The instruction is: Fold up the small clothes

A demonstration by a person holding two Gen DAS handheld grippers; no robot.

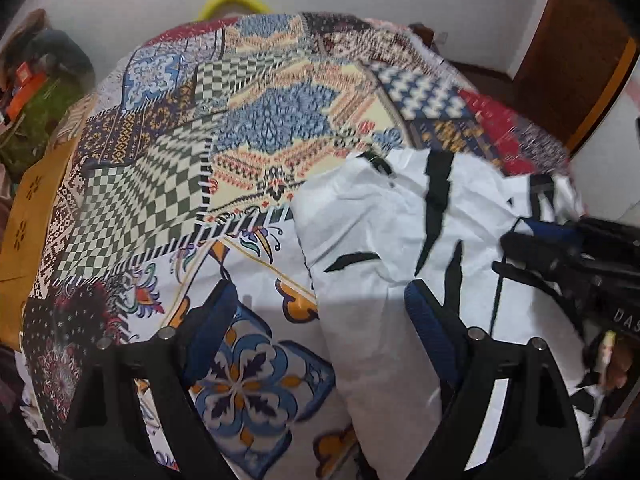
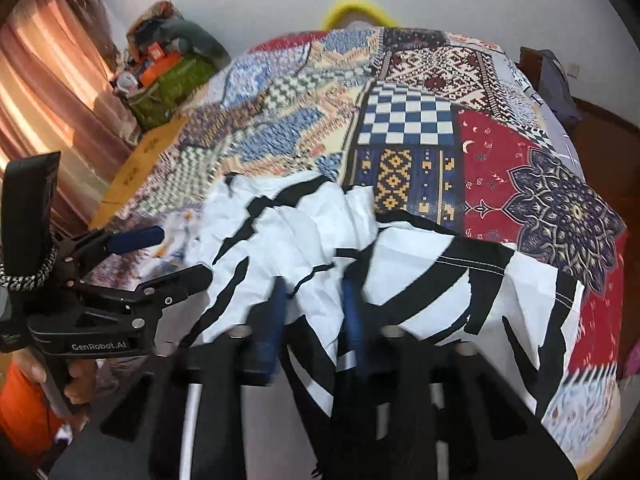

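on the near edge of the bed, a white garment with black stripes lies crumpled in a loose heap, part of it draping over the side. it looks like thin, light woven cotton, soft and floppy with sharp creases, so i'd guess it slides and bunches easily; best held by a stitched hem or corner, not the middle. the right gripper has its blue pads pinched together on a fold of the cloth. the left gripper is wide apart, one finger over the garment's left edge, holding nothing. underneath is a busy patchwork bedspread, flat and matte. far off, a yellow ring sits against the wall.
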